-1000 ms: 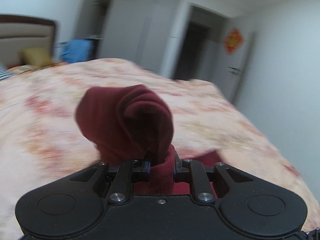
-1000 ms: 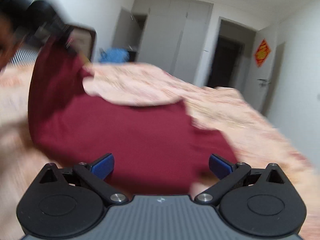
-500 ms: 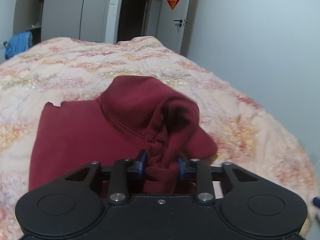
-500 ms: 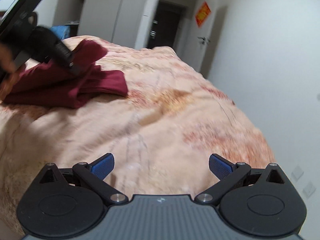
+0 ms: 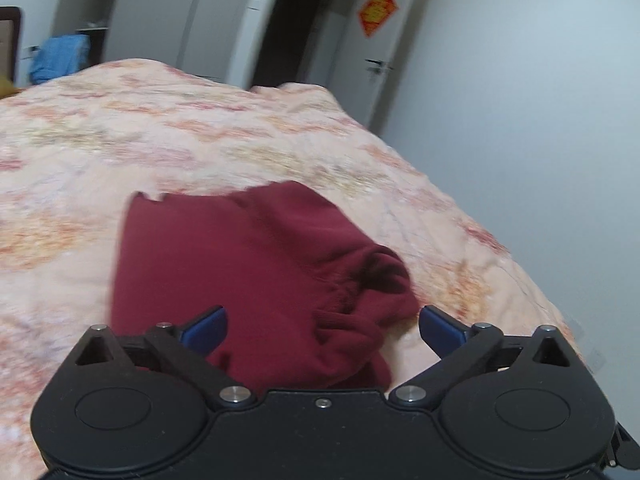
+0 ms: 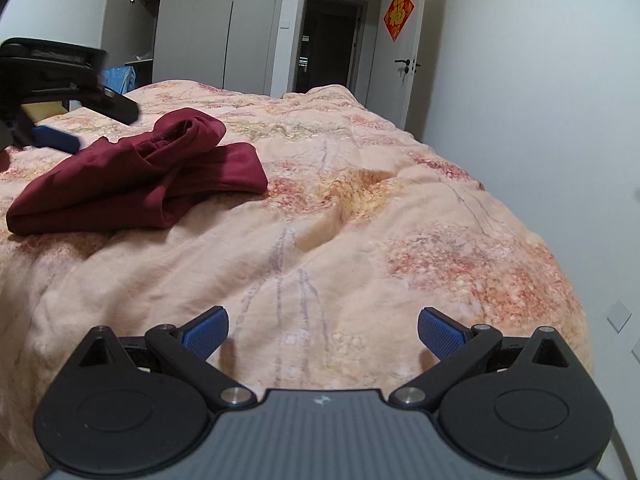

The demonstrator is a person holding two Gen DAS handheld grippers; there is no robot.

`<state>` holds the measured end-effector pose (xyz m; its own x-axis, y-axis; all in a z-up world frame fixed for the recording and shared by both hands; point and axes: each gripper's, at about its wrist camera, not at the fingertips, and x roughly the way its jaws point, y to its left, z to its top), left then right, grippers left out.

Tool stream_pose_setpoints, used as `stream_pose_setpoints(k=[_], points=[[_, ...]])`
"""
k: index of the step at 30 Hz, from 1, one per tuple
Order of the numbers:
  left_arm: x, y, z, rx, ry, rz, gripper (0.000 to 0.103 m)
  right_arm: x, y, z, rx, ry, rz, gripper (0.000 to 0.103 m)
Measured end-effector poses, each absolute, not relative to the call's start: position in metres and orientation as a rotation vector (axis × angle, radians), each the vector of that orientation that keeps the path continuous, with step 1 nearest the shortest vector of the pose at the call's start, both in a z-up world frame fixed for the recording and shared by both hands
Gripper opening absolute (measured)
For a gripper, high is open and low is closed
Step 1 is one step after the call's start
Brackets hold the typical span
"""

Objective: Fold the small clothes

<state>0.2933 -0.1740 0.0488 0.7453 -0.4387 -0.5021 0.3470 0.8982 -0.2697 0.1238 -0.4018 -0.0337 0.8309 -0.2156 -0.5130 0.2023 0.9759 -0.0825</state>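
my left gripper (image 5: 322, 326) has just opened over the folded maroon garment (image 5: 240, 264); right gripper (image 6: 322, 330) beside it gapes empty; next i'd flatten its bunched edge.

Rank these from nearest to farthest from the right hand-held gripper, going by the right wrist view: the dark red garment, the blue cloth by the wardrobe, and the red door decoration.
1. Dark red garment: left, on the bedspread.
2. Blue cloth: far left, beyond the bed.
3. Red door decoration: upper right, on the far door.

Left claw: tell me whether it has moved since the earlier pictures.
Yes. The left claw has let go of the maroon garment, its jaws just having been opening; in the right wrist view it has drawn back left, off the garment lying on the bedspread.
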Motion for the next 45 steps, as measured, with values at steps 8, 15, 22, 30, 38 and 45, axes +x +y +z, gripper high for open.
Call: stream_pose_setpoints(k=[8,15,22,30,38,45], points=[[0.284,-0.123,0.051,-0.211,0.567,-0.192,0.102,0.127,-0.395,-0.032,0.040,0.539,-0.185,0.103],[0.284,-0.070,0.030,-0.331,0.599,0.009,0.102,0.148,-0.391,-0.011,0.135,0.471,-0.070,0.103],[0.287,-0.060,0.003,-0.377,0.690,0.030,0.102,0.214,-0.395,0.017,0.381,0.436,0.040,0.103],[0.289,-0.068,-0.012,-0.343,0.709,0.006,0.102,0.300,-0.389,0.024,0.574,0.481,0.122,0.103],[0.290,-0.068,-0.012,-0.342,0.704,-0.007,0.102,0.336,-0.384,0.003,0.671,0.497,0.030,0.082],[0.290,-0.073,-0.014,-0.333,0.697,-0.015,0.102,0.336,-0.389,-0.012,0.654,0.497,-0.010,0.033]])
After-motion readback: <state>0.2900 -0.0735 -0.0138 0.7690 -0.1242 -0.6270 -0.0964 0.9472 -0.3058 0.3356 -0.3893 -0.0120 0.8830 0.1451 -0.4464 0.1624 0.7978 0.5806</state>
